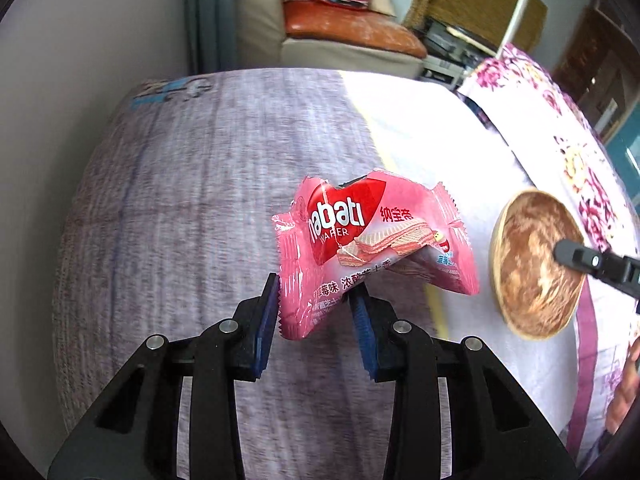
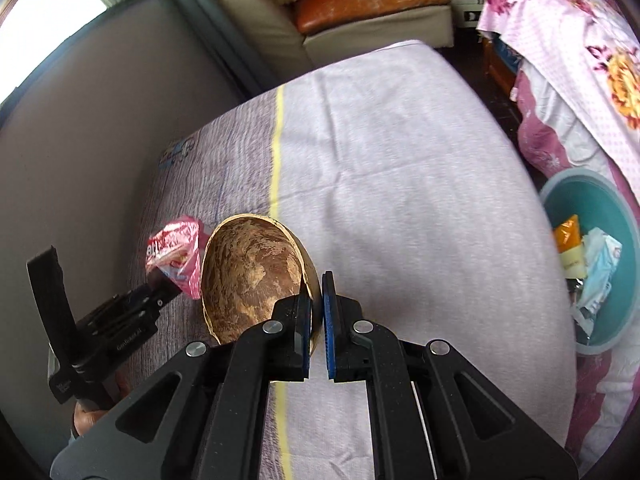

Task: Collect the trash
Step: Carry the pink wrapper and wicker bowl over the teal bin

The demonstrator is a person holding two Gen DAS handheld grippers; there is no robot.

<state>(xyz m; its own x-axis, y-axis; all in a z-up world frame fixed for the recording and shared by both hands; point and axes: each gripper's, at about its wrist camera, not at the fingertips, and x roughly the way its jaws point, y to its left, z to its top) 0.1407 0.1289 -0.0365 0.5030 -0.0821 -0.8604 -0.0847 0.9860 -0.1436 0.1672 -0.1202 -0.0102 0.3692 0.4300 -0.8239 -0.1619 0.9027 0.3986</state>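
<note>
Now, left claw: gripping the lower corner of the pink wafer wrapper, blue pads pressed on the foil, the packet lifted clear above the bed.
Wrapper, handling: very light, thin and crinkly, slick foil; it flops and bends above the pads, so a pinch on the flat sealed edge, as now, looks the safest hold.
Shell, place: the brown coconut shell half sits at about 3 o'clock of the wrapper in the left wrist view, carried off the bed.
Right claw: closed on the shell's rim near 5 o'clock, one pad inside, one outside.
Shell, handling: stiff, light for its bulk, curved and smooth; a rim pinch could pivot, so a deep bite seems wise.
Bin: the teal bin, at 3 o'clock in the right wrist view, beside the bed, already holds packets.
</note>
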